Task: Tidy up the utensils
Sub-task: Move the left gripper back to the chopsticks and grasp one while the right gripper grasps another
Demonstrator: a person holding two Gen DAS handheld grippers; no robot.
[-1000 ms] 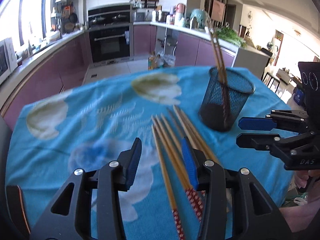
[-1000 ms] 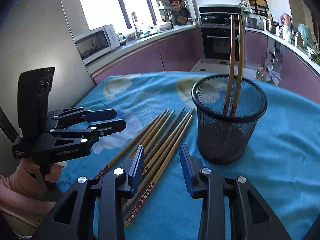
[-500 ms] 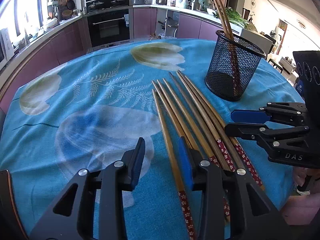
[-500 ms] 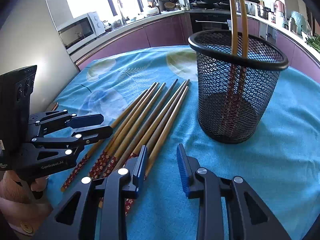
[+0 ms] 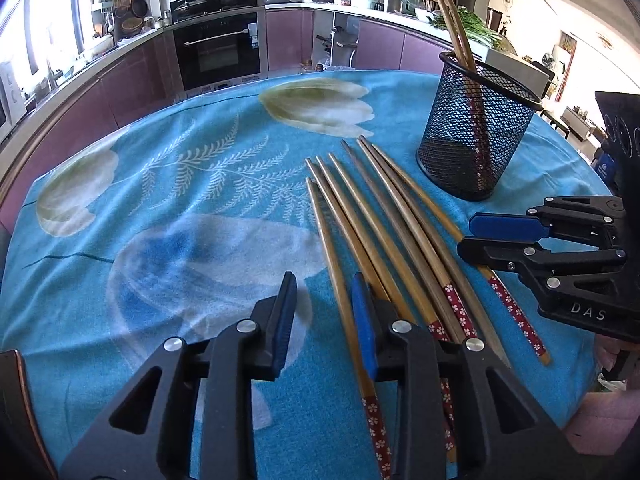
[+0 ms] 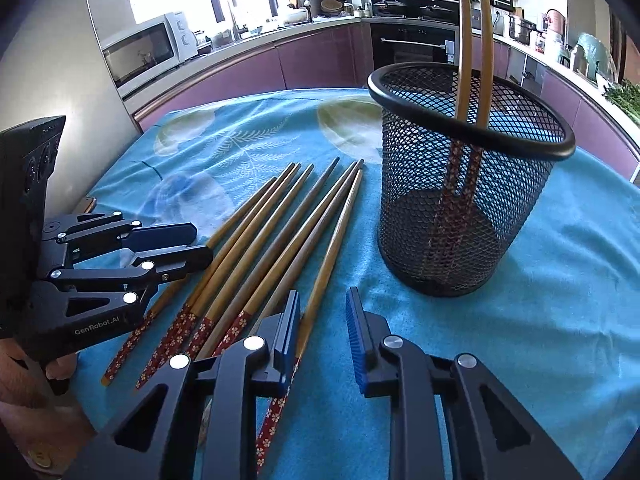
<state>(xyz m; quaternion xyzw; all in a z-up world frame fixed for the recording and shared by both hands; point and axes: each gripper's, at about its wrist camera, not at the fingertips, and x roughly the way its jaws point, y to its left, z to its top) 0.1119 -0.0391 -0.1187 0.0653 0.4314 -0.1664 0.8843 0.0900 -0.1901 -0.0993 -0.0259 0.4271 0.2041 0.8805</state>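
Observation:
Several wooden chopsticks (image 5: 384,232) (image 6: 280,232) with red flowered ends lie side by side on the blue cloth. A black mesh cup (image 5: 476,132) (image 6: 468,200) stands upright beyond them with two chopsticks (image 5: 448,12) (image 6: 464,60) in it. My left gripper (image 5: 322,300) (image 6: 202,244) hangs low over the row's left edge. Its jaws are closing, with the leftmost chopstick (image 5: 340,280) between them, near the right pad and unpressed. My right gripper (image 6: 322,316) (image 5: 466,236) hovers at the row's right edge. Its jaws are closing too, and the rightmost chopstick (image 6: 328,256) lies just inside the left pad.
The blue flower-print cloth (image 5: 180,208) covers a round table whose near edge is close to both grippers. A hand (image 6: 24,392) holds the left gripper's handle. Purple kitchen cabinets, an oven (image 5: 220,48) and a microwave (image 6: 148,52) stand well behind.
Both grippers have sunk toward the chopsticks' patterned ends and tilted further down. Both pairs of jaws have narrowed. The chopsticks and the cup have not moved.

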